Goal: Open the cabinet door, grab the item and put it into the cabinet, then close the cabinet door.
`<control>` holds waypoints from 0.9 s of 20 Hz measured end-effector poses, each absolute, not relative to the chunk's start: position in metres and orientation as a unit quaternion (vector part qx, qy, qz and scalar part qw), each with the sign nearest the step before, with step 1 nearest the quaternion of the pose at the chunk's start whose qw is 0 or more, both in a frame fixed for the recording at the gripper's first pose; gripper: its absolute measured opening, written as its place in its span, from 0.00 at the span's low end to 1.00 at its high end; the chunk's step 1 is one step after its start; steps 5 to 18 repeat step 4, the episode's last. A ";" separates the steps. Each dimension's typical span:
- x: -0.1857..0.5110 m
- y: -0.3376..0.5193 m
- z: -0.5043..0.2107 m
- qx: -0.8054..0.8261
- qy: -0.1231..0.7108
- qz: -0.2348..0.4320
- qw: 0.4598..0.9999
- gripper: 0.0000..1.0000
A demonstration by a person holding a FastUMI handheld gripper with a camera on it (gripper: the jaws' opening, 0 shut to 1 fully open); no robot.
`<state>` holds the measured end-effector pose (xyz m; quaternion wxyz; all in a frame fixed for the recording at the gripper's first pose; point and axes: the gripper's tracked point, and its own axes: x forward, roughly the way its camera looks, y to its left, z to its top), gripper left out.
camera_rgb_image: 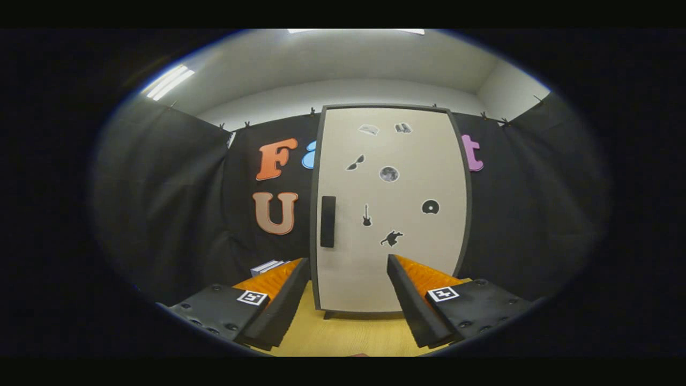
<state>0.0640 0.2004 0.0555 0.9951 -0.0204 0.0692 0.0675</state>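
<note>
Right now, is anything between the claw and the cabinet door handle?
Nothing visible blocks it. The claw is open, its fingers apart over bare yellow tabletop. The closed cabinet door stands just ahead, its dark handle on the left edge, above the left finger.

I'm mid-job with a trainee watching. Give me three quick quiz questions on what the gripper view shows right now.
1. True or false: the cabinet door is shut.
2. On which side of the door, as seen here, is the dark handle? A) left B) right C) top
3. Fill in: the hand-held gripper is ____, holding nothing, with the cabinet just beyond its fingers on the yellow table.

Key: 1 true; 2 A; 3 open.
</note>
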 end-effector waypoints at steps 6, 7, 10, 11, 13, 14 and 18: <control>0.039 0.175 0.064 -0.003 0.058 0.041 0.997 0.93; 0.039 0.175 0.064 -0.003 0.058 0.041 0.997 0.93; 0.039 0.175 0.064 -0.003 0.058 0.041 0.997 0.93; 0.039 0.175 0.064 -0.003 0.058 0.041 0.997 0.93; 0.039 0.175 0.064 -0.003 0.058 0.041 0.997 0.93; 0.039 0.175 0.064 -0.003 0.058 0.041 0.997 0.93; 0.039 0.175 0.064 -0.003 0.058 0.041 0.997 0.93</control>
